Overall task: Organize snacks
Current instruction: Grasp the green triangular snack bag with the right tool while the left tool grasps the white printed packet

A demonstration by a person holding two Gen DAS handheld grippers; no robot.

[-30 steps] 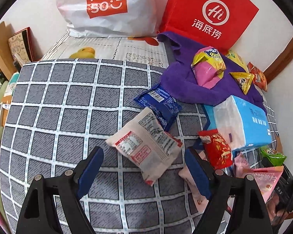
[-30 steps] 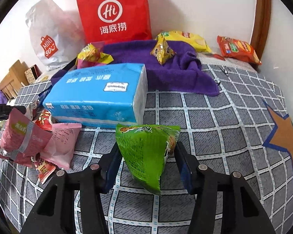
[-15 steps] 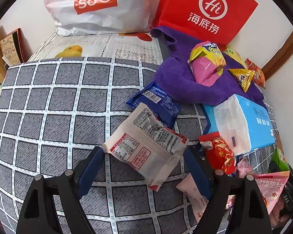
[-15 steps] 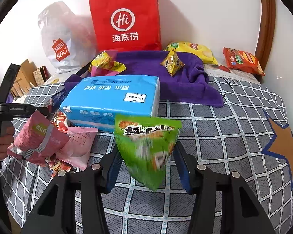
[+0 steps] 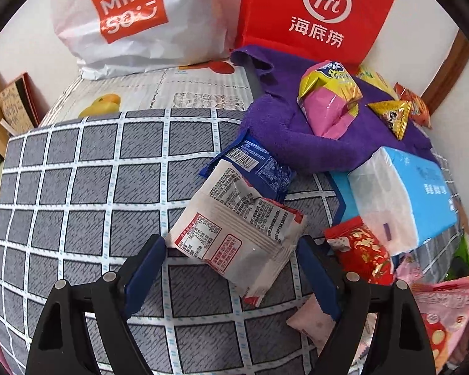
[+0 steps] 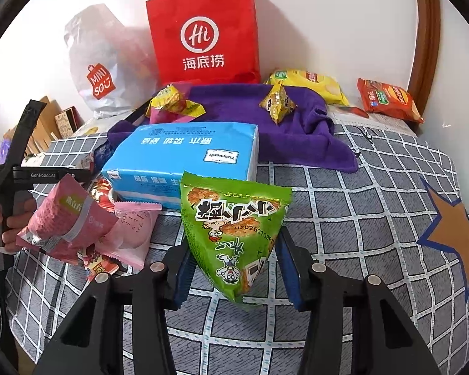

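My right gripper is shut on a green triangular snack bag and holds it above the checked cloth. My left gripper is open, its blue jaws on either side of a white snack packet that lies on the cloth, partly over a blue packet. A red packet and pink packets lie beside a blue tissue pack. On the purple towel sit a yellow-pink bag and a yellow triangular snack.
A red paper bag and a white Miniso bag stand against the back wall. A yellow chip bag and an orange packet lie at the back right. Cardboard boxes sit off the left edge.
The left gripper has moved forward until its jaws flank the white packet. The right gripper has lifted the green bag higher and tilted it up.
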